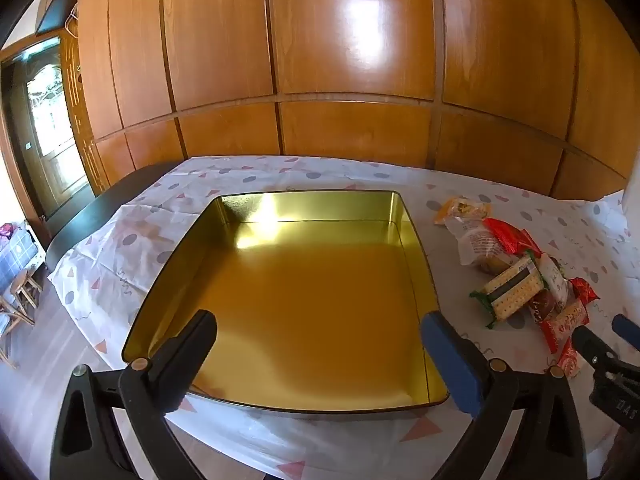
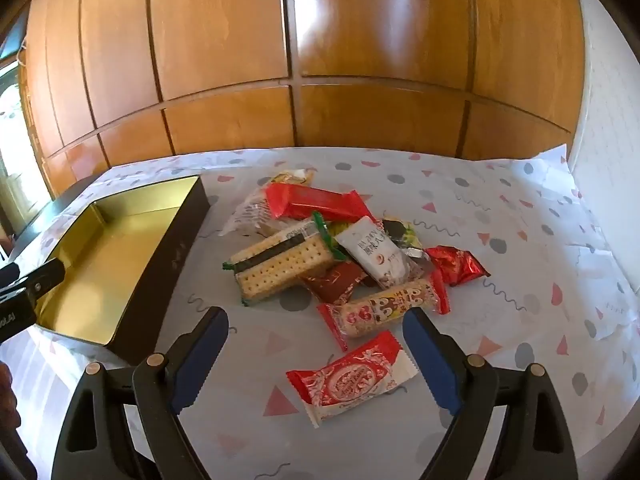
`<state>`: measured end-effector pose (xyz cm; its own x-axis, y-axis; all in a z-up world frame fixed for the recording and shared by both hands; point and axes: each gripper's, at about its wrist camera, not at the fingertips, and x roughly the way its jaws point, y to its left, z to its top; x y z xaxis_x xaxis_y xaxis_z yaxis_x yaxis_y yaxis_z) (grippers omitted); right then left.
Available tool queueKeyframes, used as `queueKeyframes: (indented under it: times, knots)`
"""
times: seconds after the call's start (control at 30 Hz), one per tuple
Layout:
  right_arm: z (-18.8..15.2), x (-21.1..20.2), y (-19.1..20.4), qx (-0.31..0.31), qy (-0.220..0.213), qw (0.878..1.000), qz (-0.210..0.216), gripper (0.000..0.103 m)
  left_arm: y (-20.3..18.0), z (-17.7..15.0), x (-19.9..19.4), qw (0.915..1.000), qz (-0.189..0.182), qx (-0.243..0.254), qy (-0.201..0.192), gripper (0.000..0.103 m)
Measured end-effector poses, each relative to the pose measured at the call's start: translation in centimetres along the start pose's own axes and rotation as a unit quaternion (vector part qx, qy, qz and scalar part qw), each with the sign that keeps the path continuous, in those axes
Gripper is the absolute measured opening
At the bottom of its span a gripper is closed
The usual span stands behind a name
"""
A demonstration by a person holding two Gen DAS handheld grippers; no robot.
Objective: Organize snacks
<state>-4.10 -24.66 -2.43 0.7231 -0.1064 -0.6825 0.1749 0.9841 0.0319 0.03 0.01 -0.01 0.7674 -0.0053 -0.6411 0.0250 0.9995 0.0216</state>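
- Daylight entered from the doorway (image 1: 48, 120) at left; scene was bright.
- Glare spots marked the wood panelling (image 1: 364, 32) and tin (image 1: 264, 208).
- Fisheye distortion curved edges; corners were vignetted.

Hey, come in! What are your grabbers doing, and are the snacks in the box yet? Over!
Left gripper open over empty gold tin. Right gripper open above snack pile, nearest the red-and-white packet. Nothing blocking.

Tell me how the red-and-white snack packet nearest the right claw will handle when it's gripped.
The red-and-white packet probably crinkles and gives: it looks like thin glossy film with crimped ends. That gloss suggests it may slip between the open right claw pads. It lies flat and apart from the pile, so it likely slides on the tablecloth rather than rolls.
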Motion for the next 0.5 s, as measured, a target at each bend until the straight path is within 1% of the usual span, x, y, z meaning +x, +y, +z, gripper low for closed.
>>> queueKeyframes:
  times: [0.03,0.07,0.13,0.17,0.2,0.23,0.3,0.43,0.5]
  knots:
    - [-0.1,0.2,-0.3,0.002,0.006,1.0,-0.003,0.091,0.0,0.0,0.0,1.0,0.0,0.001,-0.001,0.102]
    - [0.1,0.5,0.1,-0.005,0.013,1.0,-0.014,0.091,0.1,0.1,0.1,1.0,0.002,0.002,-0.001,0.102]
    - [0.5,0.3,1.0,-0.02,0.015,0.999,-0.021,0.091,0.0,0.5,0.0,1.0,0.003,0.004,-0.003,0.102]
    - [0.6,0.4,1.1,-0.018,0.014,1.0,-0.021,0.091,0.1,0.6,0.1,1.0,0.002,0.006,-0.003,0.102]
    - [0.2,-0.3,0.9,-0.019,0.003,1.0,-0.015,0.091,0.1,0.8,0.2,1.0,0.003,0.008,-0.004,0.102]
    - [-0.1,-0.3,0.4,-0.019,0.002,1.0,-0.01,0.091,-0.5,0.7,-0.3,0.9997,0.008,0.019,-0.011,0.103]
    - [-0.4,0.1,0.2,-0.023,0.005,1.0,-0.008,0.091,-0.6,1.0,-0.4,0.9995,0.008,0.029,-0.012,0.103]
    - [-0.5,0.5,0.4,-0.035,0.009,0.999,-0.013,0.091,-0.8,1.5,0.1,0.9991,0.002,0.042,-0.008,0.103]
    - [-0.5,0.5,0.7,-0.044,0.006,0.999,-0.015,0.091,-1.7,1.0,-0.3,0.9985,0.005,0.052,-0.017,0.103]
